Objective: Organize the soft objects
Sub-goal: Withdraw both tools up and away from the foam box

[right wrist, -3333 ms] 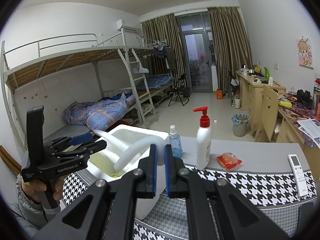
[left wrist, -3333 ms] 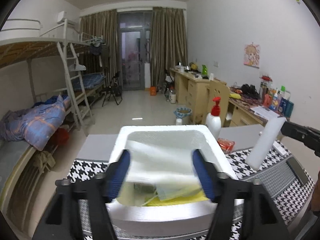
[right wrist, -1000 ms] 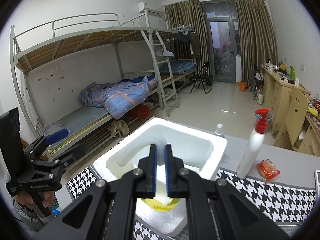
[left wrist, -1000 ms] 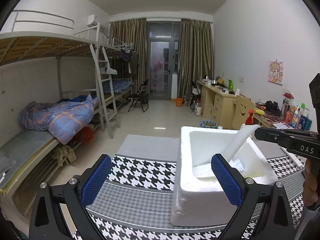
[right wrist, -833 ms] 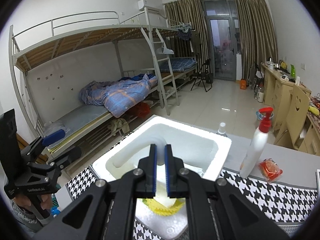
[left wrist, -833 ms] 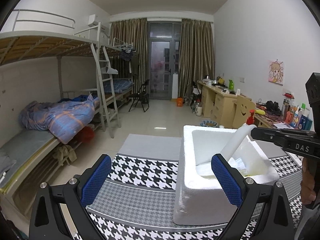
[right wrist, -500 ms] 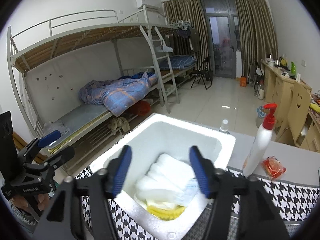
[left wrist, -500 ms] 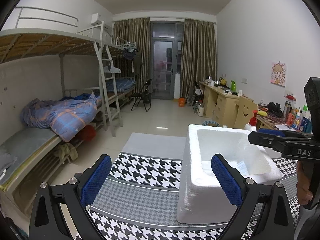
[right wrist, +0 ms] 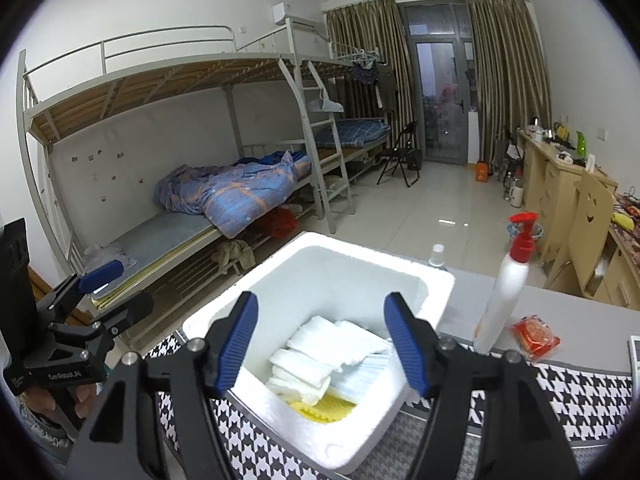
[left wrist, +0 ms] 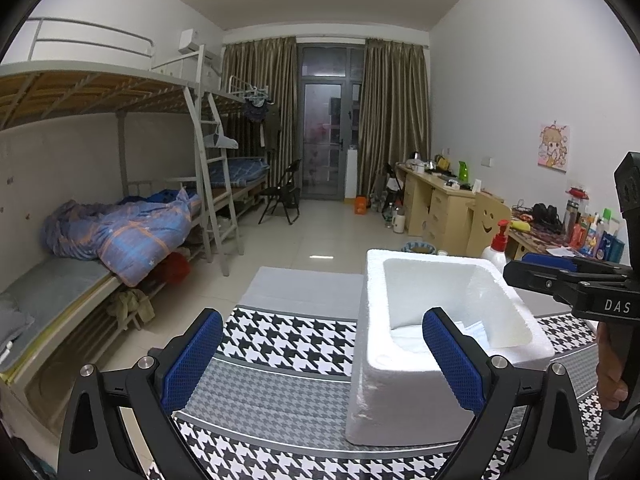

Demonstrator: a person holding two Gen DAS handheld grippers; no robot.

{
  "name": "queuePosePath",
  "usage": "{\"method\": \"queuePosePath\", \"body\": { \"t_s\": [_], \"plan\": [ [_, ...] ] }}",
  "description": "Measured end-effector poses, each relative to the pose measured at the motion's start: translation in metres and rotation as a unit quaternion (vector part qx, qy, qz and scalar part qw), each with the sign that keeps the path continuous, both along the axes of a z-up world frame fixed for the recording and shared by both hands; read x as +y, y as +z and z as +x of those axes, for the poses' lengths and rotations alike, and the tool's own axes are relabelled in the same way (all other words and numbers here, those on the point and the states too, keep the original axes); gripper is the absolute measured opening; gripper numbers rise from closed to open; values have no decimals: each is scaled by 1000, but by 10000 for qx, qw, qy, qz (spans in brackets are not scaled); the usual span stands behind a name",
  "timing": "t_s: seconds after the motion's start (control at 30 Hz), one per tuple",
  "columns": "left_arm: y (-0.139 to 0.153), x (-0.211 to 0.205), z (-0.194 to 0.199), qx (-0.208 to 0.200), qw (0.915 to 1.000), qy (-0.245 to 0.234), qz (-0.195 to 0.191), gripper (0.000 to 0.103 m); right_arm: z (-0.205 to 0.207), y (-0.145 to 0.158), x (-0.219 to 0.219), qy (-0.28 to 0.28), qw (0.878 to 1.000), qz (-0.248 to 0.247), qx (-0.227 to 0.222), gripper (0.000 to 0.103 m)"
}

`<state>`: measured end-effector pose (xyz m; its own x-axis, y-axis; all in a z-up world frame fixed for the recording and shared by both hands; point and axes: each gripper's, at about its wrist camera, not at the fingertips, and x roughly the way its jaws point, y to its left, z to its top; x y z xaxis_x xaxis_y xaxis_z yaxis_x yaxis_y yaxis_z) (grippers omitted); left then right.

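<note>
Off at 3 o'clock in the left wrist view sits the foam box [left wrist: 400, 396]; left hand-held gripper [left wrist: 322, 358] spread wide, empty. Right wrist view: right hand-held gripper [right wrist: 326, 342] also wide over the folded white foam sheet [right wrist: 320, 354] inside. Looks light, squishy; pinch the folded edge.

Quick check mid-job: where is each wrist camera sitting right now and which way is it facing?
Left wrist: on the left hand-held gripper, left of the white foam box, facing down the room; open fingers, right hand show.
Right wrist: on the right hand-held gripper, above the box, facing down at the white foam wad; open fingers show.
Shared: box, red-capped white pump bottle, bunk bed.
</note>
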<state>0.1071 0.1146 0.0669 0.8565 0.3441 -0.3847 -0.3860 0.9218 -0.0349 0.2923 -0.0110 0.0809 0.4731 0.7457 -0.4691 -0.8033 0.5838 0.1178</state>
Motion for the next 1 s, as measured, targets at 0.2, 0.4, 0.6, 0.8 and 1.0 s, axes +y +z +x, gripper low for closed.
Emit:
{"method": "queuePosePath", "body": {
  "t_s": [0.2,0.4,0.6,0.8,1.0],
  "plan": [
    [3,-11,2,-40,9999,-93,35,102,1,3,-15,-240,9996,109,-55,85],
    [8,-21,3,-64,9998,-169,106,102,-2,8,-27,-455,9984,247,-234,98],
    [11,-31,4,-87,9996,-235,144,102,-10,8,-35,-524,9974,201,-444,99],
    [12,-42,5,-124,9993,-308,164,102,-14,8,-52,-660,9960,287,-533,100],
    [16,-57,6,-174,9985,-458,223,102,-16,9,-70,-810,9945,345,-567,100]
  ]
}}
